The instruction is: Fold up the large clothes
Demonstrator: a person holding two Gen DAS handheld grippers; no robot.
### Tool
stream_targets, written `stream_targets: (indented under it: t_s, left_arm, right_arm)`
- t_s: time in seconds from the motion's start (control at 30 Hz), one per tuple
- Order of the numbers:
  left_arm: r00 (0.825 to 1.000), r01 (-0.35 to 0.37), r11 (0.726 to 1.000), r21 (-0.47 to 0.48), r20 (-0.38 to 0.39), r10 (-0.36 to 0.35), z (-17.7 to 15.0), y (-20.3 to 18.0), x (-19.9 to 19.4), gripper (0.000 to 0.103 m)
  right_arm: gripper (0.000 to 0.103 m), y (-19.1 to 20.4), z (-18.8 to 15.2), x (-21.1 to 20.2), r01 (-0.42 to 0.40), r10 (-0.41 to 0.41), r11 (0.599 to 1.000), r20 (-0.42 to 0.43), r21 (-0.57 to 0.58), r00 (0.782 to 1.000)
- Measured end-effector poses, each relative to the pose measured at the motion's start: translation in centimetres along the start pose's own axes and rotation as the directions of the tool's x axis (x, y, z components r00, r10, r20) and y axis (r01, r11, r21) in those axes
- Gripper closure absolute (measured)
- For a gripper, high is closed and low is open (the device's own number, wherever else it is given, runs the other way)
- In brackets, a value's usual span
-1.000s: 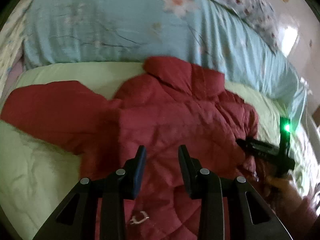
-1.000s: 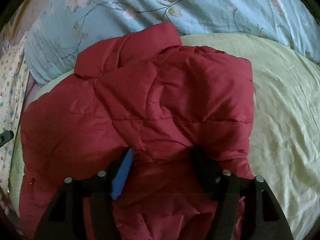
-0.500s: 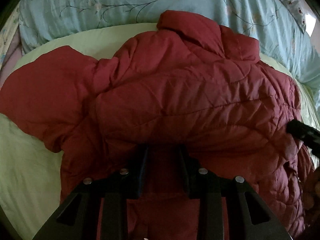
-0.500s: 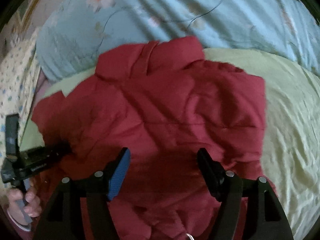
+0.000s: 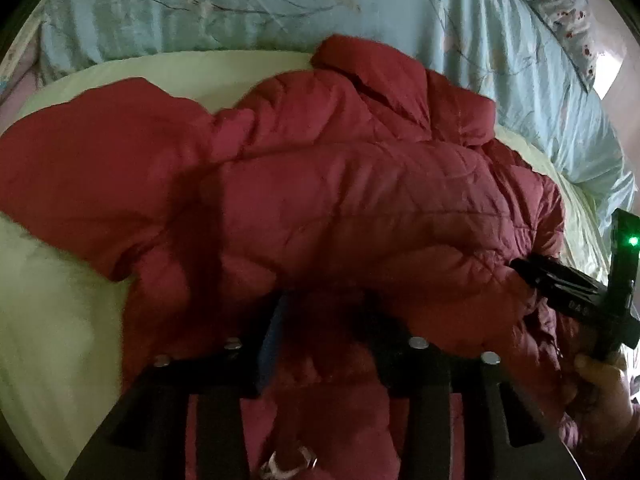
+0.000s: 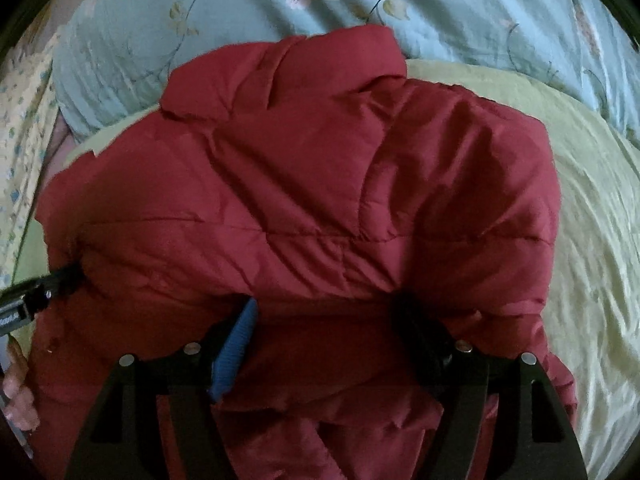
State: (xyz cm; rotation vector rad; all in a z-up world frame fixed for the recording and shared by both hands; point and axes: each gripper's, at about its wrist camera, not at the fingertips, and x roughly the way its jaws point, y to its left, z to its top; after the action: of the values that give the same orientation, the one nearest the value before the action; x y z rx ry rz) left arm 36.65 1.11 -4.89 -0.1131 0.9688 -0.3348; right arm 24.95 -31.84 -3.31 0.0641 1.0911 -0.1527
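Red quilted puffer jacket lies on a pale green quilt on a bed, collar toward a light blue floral bedspread bunched at the far side. A patterned pillow sits at the upper right edge of the left wrist view.

Jacket is partly folded: a thick fold of the body is doubled over toward the collar and bulges up in front of both cameras. One sleeve spreads out flat to the left on the green quilt. A small metal zipper pull shows at the bottom edge, between the left tool's arms.

Left gripper: jaws are opening, tips buried under the edge of the puffy fold, red fabric lying between them. Blue pad on the left finger is partly visible; whether the pads still press on the cloth cannot be told, since the fold hides the tips.

Right gripper: jaws are opening and stand wide, tips tucked under the fold's edge with jacket fabric between them. Blue pad faces inward with a visible gap to the fabric beside it; no pinch is seen.

Each tool appears in the other's view at the jacket's side edge, with the holding hand below it.
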Motion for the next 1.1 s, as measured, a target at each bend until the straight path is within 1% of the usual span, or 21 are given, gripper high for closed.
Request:
stream_targets:
  t_s: [0.03, 0.07, 0.13, 0.23, 0.33, 0.4, 0.47, 0.6, 0.7, 0.77, 0.9, 0.93, 1.03, 1.07, 1.1]
  left_arm:
    - [1.000, -0.005, 1.000, -0.003, 0.009, 0.005, -0.2, 0.3, -0.7, 0.051]
    - [1.000, -0.007, 1.000, -0.007, 0.018, 0.007, -0.3, 0.6, -1.3, 0.048]
    - [0.999, -0.011, 1.000, -0.027, 0.048, 0.012, -0.7, 1.6, -2.9, 0.036]
    - [0.997, 0.007, 0.995, -0.099, 0.077, 0.001, -1.1, 4.4, -5.0, 0.031]
    - [0.996, 0.017, 0.983, -0.181, 0.084, -0.001, -1.5, 7.7, -6.1, 0.027]
    - [0.997, 0.002, 0.972, -0.234, 0.081, 0.018, -1.7, 10.0, -6.5, 0.027]
    - [0.996, 0.002, 0.962, -0.273, 0.081, 0.021, -2.1, 11.7, -6.9, 0.026]
    - [0.994, -0.009, 0.932, -0.362, 0.096, 0.046, -2.2, 16.2, -7.9, 0.022]
    - [0.992, -0.014, 0.899, -0.438, 0.110, 0.069, -1.7, 20.2, -8.7, 0.021]
    - [0.989, -0.008, 0.868, -0.496, 0.123, 0.080, -1.2, 23.2, -9.2, 0.021]
    - [0.985, -0.032, 0.838, -0.545, 0.124, 0.118, 0.0, 27.2, -9.2, 0.021]
    - [0.985, -0.034, 0.835, -0.548, 0.121, 0.120, 0.4, 28.0, -9.0, 0.021]
    - [0.985, -0.045, 0.816, -0.576, 0.109, 0.132, 1.9, 31.2, -8.6, 0.021]
    - [0.985, -0.050, 0.808, -0.587, 0.104, 0.137, 2.1, 31.9, -8.3, 0.021]
    - [0.985, -0.050, 0.795, -0.605, 0.101, 0.138, 2.5, 33.2, -8.1, 0.021]
  right_arm:
    - [0.029, -0.1, -0.1, -0.5, -0.002, 0.002, 1.000, 0.001, 0.014, 1.000]
    - [0.029, -0.1, -0.1, -0.9, -0.005, 0.005, 1.000, 0.003, 0.026, 1.000]
    - [0.029, -0.1, -0.4, -2.1, -0.022, 0.022, 0.998, 0.009, 0.060, 1.000]
    - [0.027, 0.2, -0.8, -3.9, -0.061, 0.059, 0.996, 0.027, 0.068, 0.998]
    - [0.026, 0.7, -1.5, -5.5, -0.100, 0.098, 0.993, 0.036, 0.062, 0.995]
    - [0.026, 1.2, -2.1, -6.3, -0.126, 0.124, 0.990, 0.033, 0.062, 0.992]
    - [0.026, 1.7, -2.8, -7.1, -0.151, 0.149, 0.987, 0.032, 0.056, 0.988]
    - [0.026, 2.6, -4.2, -8.4, -0.173, 0.172, 0.984, 0.018, 0.044, 0.985]
    - [0.026, 3.0, -5.2, -9.5, -0.197, 0.196, 0.980, 0.017, 0.035, 0.980]
    - [0.026, 3.2, -5.9, -10.2, -0.208, 0.207, 0.978, 0.017, 0.034, 0.978]
    - [0.026, 3.3, -6.9, -11.1, -0.225, 0.224, 0.973, 0.021, 0.044, 0.974]
    - [0.026, 3.3, -7.1, -11.2, -0.229, 0.228, 0.972, 0.021, 0.048, 0.973]
    - [0.026, 3.4, -7.4, -11.7, -0.232, 0.231, 0.971, 0.022, 0.052, 0.973]
    - [0.026, 3.4, -7.6, -11.9, -0.232, 0.231, 0.971, 0.022, 0.053, 0.973]
    - [0.026, 3.4, -7.7, -12.0, -0.231, 0.230, 0.972, 0.022, 0.054, 0.973]
